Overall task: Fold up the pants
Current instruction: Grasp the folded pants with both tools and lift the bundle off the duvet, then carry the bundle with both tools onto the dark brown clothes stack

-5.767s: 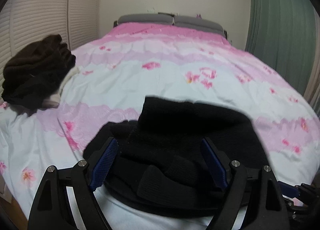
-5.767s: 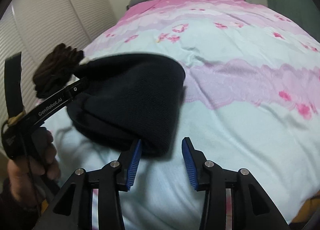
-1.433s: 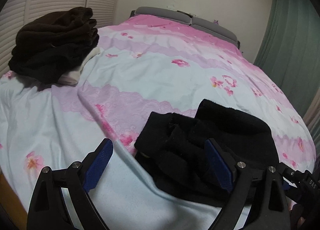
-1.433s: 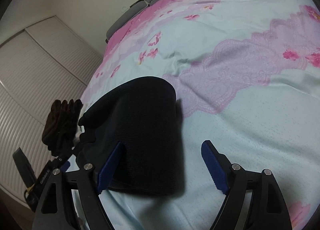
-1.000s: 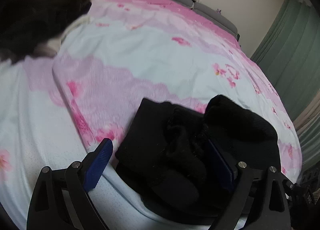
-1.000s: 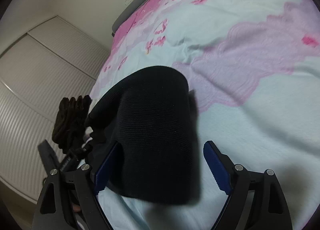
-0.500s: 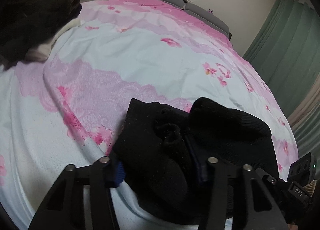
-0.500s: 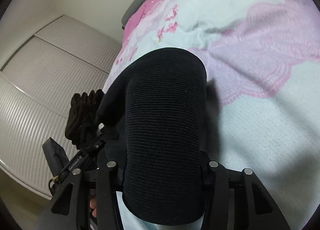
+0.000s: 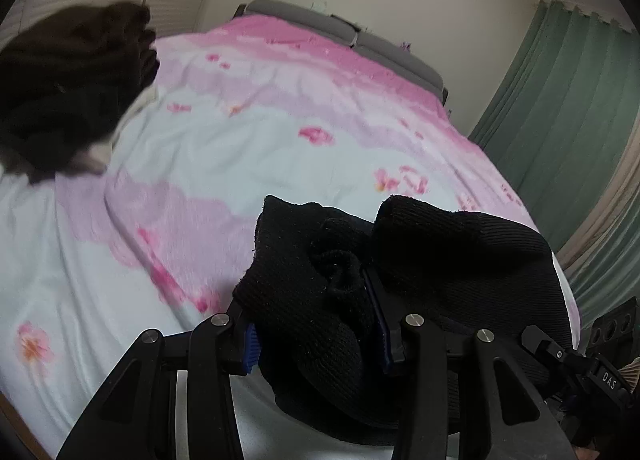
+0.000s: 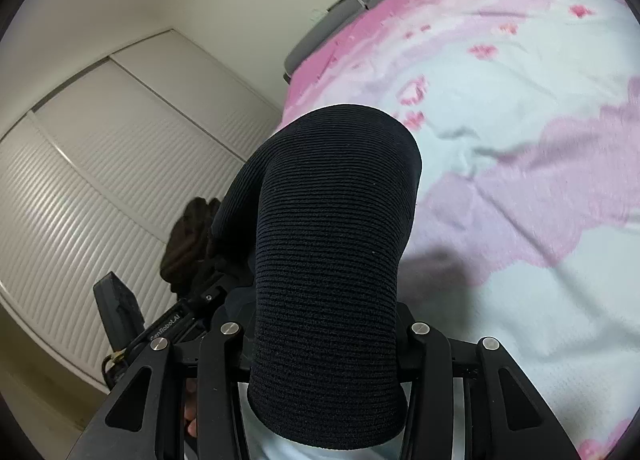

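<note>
Between closing hand-held grippers, pants

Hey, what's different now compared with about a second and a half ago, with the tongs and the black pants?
Both tongs were open around the folded black pants. Now the left tongs and right tongs are clamped on the bundle, jaws closing further, and it looks lifted off the bedspread. Unchanged: the dark clothes pile sits at the bed's left edge.
</note>
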